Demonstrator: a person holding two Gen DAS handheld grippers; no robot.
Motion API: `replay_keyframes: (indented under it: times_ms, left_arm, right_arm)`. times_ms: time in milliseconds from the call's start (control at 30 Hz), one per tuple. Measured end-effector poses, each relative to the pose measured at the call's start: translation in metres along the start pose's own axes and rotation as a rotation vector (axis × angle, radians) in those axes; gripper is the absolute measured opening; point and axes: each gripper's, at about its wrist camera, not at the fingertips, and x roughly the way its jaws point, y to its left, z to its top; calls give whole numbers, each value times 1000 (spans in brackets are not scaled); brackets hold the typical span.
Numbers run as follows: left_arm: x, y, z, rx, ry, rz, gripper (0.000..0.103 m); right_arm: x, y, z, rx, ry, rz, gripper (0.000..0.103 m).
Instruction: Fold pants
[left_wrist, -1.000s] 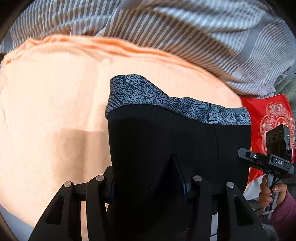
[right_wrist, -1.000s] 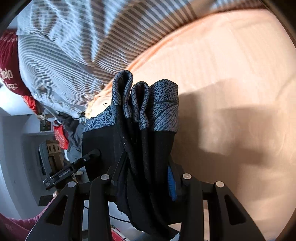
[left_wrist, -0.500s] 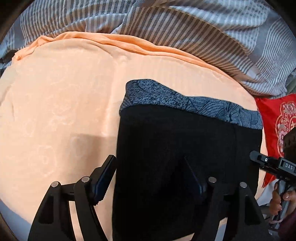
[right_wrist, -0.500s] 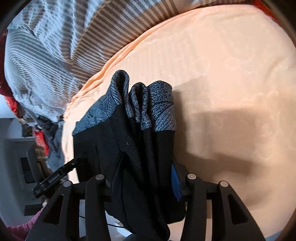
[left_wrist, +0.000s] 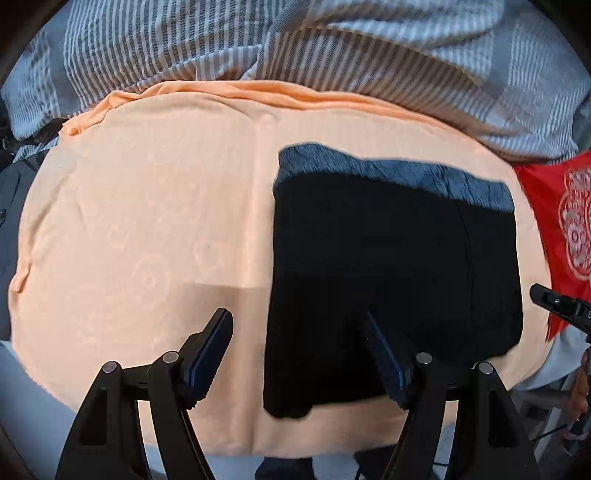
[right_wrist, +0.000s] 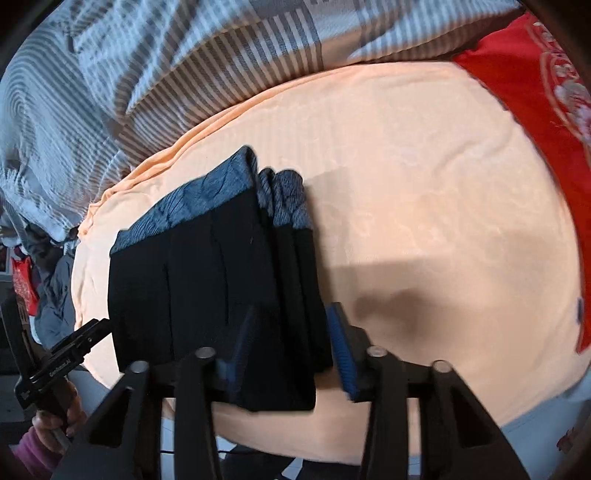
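Note:
The black pants (left_wrist: 391, 273) with a blue-grey patterned waistband lie folded flat on the orange cloth (left_wrist: 147, 240). They also show in the right wrist view (right_wrist: 207, 280). My left gripper (left_wrist: 299, 350) is open over the pants' near left edge and holds nothing. My right gripper (right_wrist: 291, 343) is open, its jaws standing either side of the pants' stacked right edge, apart from the cloth.
A grey striped duvet (left_wrist: 295, 40) bunches along the far side of the orange cloth. A red patterned cloth (left_wrist: 565, 221) lies at the right, also seen in the right wrist view (right_wrist: 546, 85). Clutter lies off the left edge (right_wrist: 48, 295).
Both grippers have let go of the pants and opened. The pants have dropped from held-up to flat on the orange cloth, and both grippers have drawn back.

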Motion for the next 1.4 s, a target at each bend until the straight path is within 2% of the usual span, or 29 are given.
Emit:
replay_keyframes:
  times_ms: [200,233,300,400,467,500,567,800,967,1400]
  left_arm:
    - [-8,-18,-20,36,48,25,77]
    - [-9,-22,-24,44,53,32,91]
    - [-16,-26,-30,54,36,46,101]
    - [-23,-33,-35,76,43,54,101]
    - [-25,-35,-37,83,55,69,101]
    - [-26,-35,-38,84,62,77,101]
    - [-27,-37,-40,90,83,92,101]
    - [-42,-42,-42,83,79,108,101]
    - [-52,-47,-43,79,73,113,101]
    - [-66,-52,-42,94,71,113,101]
  right_arm:
    - [-14,18,-32,-6,29,-21,38]
    - [-15,22,-36,-9,36,-25,38]
    - [-16,28,-44,0,56,-25,39]
    - [-15,38,-52,-2,80,-38,44]
    - [-16,44,-57,-12,87,-58,57]
    - [-17,48,-59,-16,93,-67,60]
    - [-19,56,-64,-31,99,-94,78]
    - [-36,71,-66,-60,72,-137,83]
    - [-48,73,-62,-54,37,-160,103]
    - [-55,86,-60,-78,44,-195,103]
